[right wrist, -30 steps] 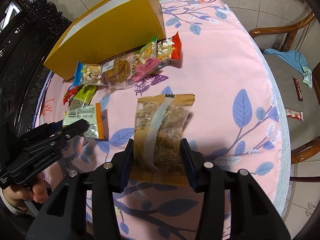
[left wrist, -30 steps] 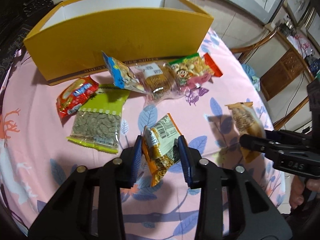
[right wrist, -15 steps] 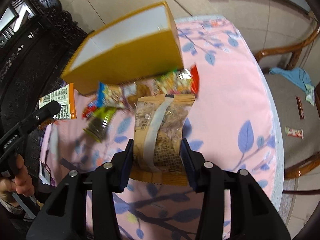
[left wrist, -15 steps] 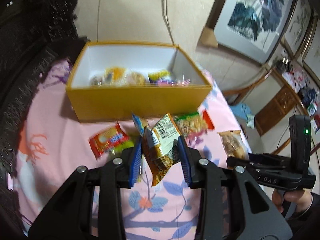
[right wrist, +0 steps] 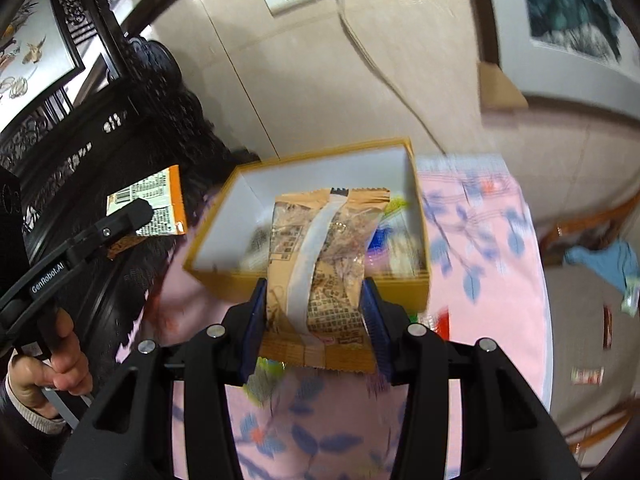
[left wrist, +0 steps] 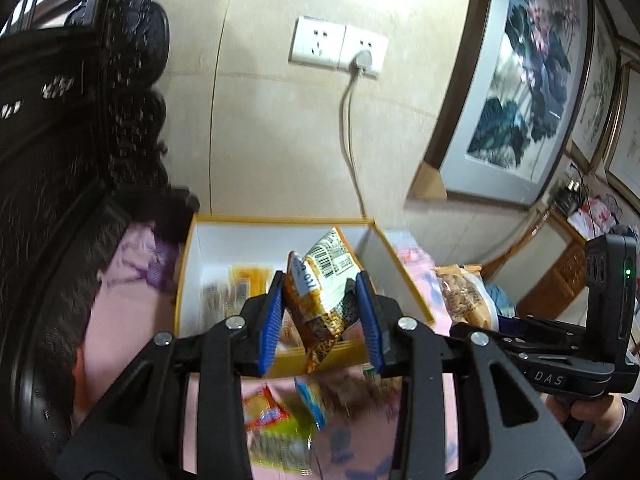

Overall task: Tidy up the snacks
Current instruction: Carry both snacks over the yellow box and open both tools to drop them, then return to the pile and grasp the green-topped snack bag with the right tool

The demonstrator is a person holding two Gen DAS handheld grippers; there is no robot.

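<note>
**Operator:** Now, what has changed since a second ago?

**Technician:** Both packets have left the counter. The left gripper (left wrist: 320, 316) has its jaws narrow, clamped on the crinkled orange foil snack packet with a white barcode label (left wrist: 322, 300). The right gripper (right wrist: 316, 326) has its jaws clamped on the tan, clear-windowed plastic biscuit packet (right wrist: 324, 272). A second ago both packets lay low over the cloth; both now hang raised in front of the open yellow cardboard box with white inner walls (right wrist: 416, 280).

**Operator:** Meaning for the task?

**Technician:** Judged from this, pick-up is complete; release into the box remains. Several snacks already lie inside.

**Operator:** Surface and room?

**Technician:** The counter carries a pink cloth with blue leaf print (right wrist: 472, 240); blurred loose packets (left wrist: 276, 420) remain before the box. Behind stand a beige wall with white sockets (left wrist: 338, 46), framed paintings (left wrist: 524, 80) and dark carved furniture (right wrist: 132, 92).
</note>
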